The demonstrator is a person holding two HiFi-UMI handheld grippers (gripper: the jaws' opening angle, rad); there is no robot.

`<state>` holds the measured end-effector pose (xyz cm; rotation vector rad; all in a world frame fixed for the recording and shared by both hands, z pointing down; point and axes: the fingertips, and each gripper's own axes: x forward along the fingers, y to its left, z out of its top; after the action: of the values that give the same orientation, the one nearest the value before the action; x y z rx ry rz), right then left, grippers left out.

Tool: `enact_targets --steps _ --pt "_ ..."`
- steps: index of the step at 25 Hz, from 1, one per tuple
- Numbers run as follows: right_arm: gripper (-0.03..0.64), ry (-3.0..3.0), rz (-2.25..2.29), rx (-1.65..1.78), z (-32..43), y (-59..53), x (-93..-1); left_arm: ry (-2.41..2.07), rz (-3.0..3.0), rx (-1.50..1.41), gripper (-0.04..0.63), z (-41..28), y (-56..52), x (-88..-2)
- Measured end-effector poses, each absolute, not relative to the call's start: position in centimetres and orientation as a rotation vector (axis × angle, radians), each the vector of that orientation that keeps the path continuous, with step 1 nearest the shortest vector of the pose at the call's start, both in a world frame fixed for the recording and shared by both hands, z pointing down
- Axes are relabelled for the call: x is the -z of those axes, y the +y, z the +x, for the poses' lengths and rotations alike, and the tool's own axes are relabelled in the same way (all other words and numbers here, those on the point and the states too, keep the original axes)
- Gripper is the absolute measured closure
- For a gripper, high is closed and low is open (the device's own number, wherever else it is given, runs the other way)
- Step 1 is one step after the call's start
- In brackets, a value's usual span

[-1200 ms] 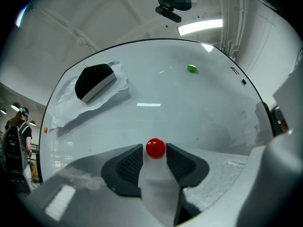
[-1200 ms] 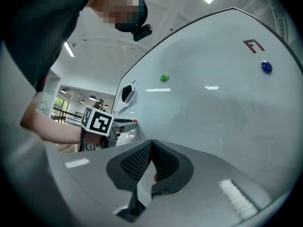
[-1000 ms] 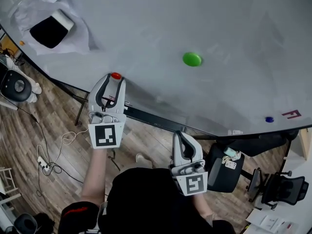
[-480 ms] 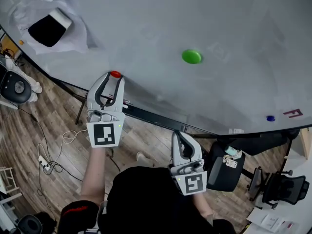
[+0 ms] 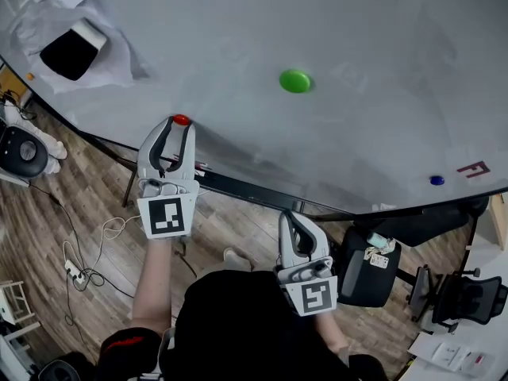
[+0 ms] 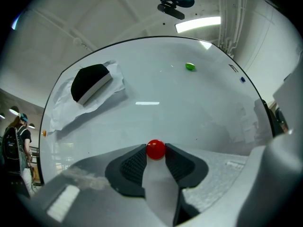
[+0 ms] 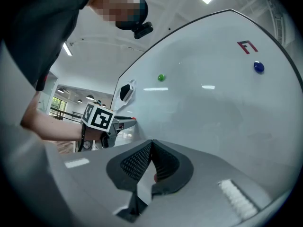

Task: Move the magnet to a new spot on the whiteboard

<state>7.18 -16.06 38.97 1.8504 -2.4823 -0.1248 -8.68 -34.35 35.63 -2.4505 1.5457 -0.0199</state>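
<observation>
Contact is made by the left gripper (image 5: 179, 125) with the small round red magnet (image 6: 155, 148) near the lower edge of the large pale-grey whiteboard (image 5: 357, 54). Its jaws have just been closing. A gap was kept round the magnet a second earlier; the black ribbed pads (image 6: 135, 163) are now set against it on both sides. The magnet's spot on the board is unchanged.

At far left a black eraser with a white back (image 5: 70, 50) is seen on a crumpled white sheet (image 5: 119, 62). Further right on the board are found a round green magnet (image 5: 294, 80), a small blue magnet (image 5: 436, 180) and the only legible writing, a red letter "F" (image 5: 473, 168). The right gripper (image 7: 150, 148) is held off the board, its jaws closed together with nothing between them.

The wooden floor (image 5: 87, 205) and a white power strip (image 5: 73, 272) are shown by the head view alone. A bystander with a backpack (image 6: 14, 136) is caught only by the left gripper view. A ceiling light strip (image 6: 199, 24) is seen there too, out of the head view's reach.
</observation>
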Motion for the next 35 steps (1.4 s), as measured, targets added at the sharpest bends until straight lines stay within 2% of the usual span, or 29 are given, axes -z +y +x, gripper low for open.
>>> enact_targets --steps 35 --pt "0.615 -2.662 1.707 0.200 6.3 -14.5 -36.7 1.620 -2.435 -0.020 0.465 -10.2 -25.4 -35.8"
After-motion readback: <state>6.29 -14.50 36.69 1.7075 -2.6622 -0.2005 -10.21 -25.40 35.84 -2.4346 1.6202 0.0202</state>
